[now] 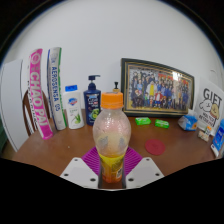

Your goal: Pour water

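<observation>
A clear plastic bottle (111, 135) with an orange cap (112, 99) and a yellow-orange label stands upright between my fingers. My gripper (111, 170) is shut on the bottle's lower part, with the purple pads (91, 159) pressed against both sides. The bottle's base is hidden behind the fingers. A pink round lid (155, 146) lies on the brown table (60, 148) to the right, beyond the fingers.
Along the white wall stand a pink-and-white package (40, 92), a white bottle (73, 107), a dark blue pump bottle (92, 100) and a framed group photo (156, 89). Small green items (144, 121), a blue packet (188, 122) and a white box (209, 108) lie at the right.
</observation>
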